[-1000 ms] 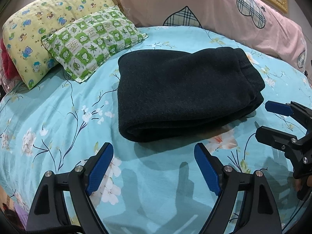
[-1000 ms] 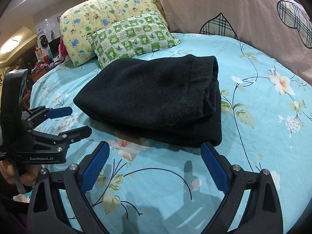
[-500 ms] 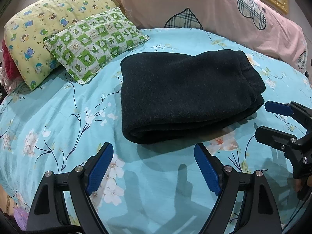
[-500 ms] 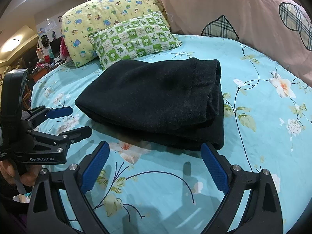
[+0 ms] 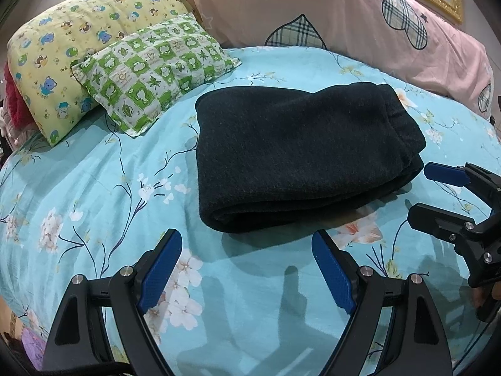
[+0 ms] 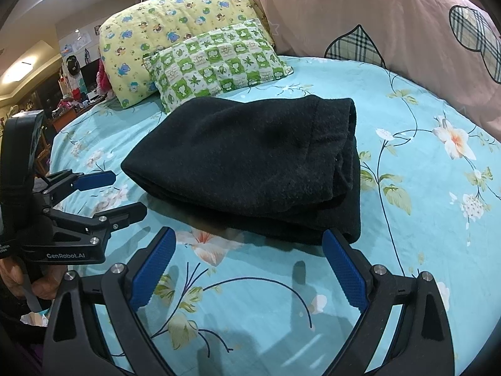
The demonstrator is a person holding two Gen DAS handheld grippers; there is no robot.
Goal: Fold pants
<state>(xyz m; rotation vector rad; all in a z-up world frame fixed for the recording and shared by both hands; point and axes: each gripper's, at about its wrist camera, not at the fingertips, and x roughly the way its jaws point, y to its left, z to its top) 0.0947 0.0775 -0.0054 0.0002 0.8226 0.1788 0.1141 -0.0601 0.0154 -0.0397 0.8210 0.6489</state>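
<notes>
My left claw is wide open over the blue flowery bed, holding nothing. The black pants lie folded just ahead of it. My right claw is open too, near the pants' right end. Two pillows sit behind.

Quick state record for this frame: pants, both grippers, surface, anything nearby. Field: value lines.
pants: black pants, folded into a compact stack, lying flat
surface: teal floral bedsheet
left gripper: left gripper open, empty, short of the near edge of the pants
right gripper: right gripper open, empty, near the stack's front edge
contact: neither gripper touches the pants
nearby: green checked pillow, yellow pillow, pink pillow behind the pants
</notes>
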